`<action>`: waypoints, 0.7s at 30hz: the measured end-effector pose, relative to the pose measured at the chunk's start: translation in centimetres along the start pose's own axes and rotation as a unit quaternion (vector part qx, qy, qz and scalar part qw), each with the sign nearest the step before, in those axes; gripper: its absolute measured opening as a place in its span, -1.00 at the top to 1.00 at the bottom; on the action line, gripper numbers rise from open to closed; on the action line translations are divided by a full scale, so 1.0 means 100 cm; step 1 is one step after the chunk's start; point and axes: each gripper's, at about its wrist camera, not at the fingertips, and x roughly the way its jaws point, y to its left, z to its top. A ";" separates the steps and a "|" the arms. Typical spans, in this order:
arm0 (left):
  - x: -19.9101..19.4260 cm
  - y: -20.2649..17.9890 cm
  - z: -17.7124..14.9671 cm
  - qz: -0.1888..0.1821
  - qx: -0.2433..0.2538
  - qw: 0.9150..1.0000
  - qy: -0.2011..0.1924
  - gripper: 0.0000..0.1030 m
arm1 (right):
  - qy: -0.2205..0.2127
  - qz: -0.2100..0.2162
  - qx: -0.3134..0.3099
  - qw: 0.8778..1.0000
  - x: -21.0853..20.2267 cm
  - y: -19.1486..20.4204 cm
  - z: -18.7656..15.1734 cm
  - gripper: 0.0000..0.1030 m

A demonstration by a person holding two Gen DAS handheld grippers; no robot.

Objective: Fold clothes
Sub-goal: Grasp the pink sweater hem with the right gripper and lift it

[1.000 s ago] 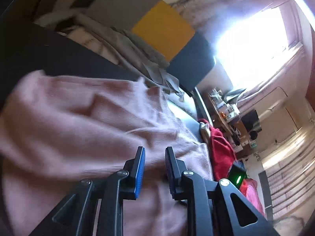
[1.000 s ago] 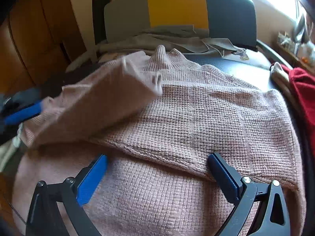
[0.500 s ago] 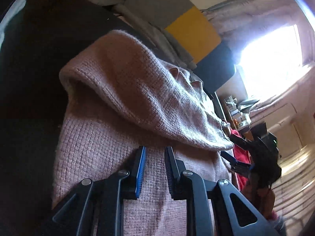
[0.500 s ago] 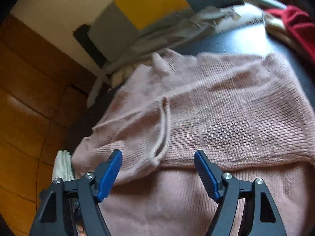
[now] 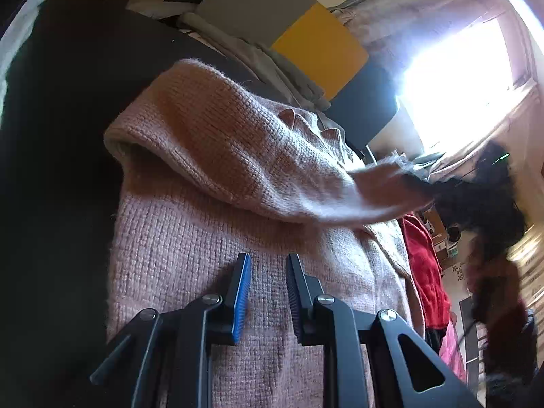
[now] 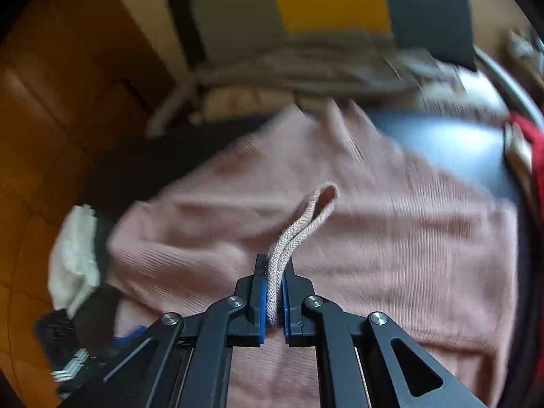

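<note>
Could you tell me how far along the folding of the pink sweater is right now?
Early stage. Done: the pink sweater lies spread on the dark seat. In hand: the right gripper is shut on the sleeve cuff, lifting it; the left gripper hangs open. Left: laying the sleeve across and folding the body.

Window [image 5: 455, 85] blown out w/ glare, left side in deep shadow — right wrist view motion-blurred, fisheye bend at edges.

sweater [image 5: 210, 156]: pink knitted cloth, coarse and fuzzy;
left gripper [image 5: 267, 265]: matt black plastic, ribbed blue pads, shiny metal screws;
red garment [image 5: 423, 265]: soft cloth;
wall panel [image 6: 51, 108]: glossy brown wood;
surface [image 6: 442, 149]: smooth, dark, slightly shiny
</note>
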 end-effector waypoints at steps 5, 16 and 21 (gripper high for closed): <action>0.011 -0.009 0.016 0.012 -0.010 1.000 0.003 0.49 | -0.050 0.014 -0.071 0.996 -0.057 0.043 0.032 0.86; 0.041 -0.006 0.062 0.062 -0.037 0.997 -0.006 0.43 | -0.171 0.010 -0.172 0.970 -0.176 0.081 0.067 0.86; 0.034 0.003 0.059 0.054 -0.042 0.997 -0.024 0.43 | -0.132 -0.023 -0.125 0.983 -0.142 0.024 0.041 0.86</action>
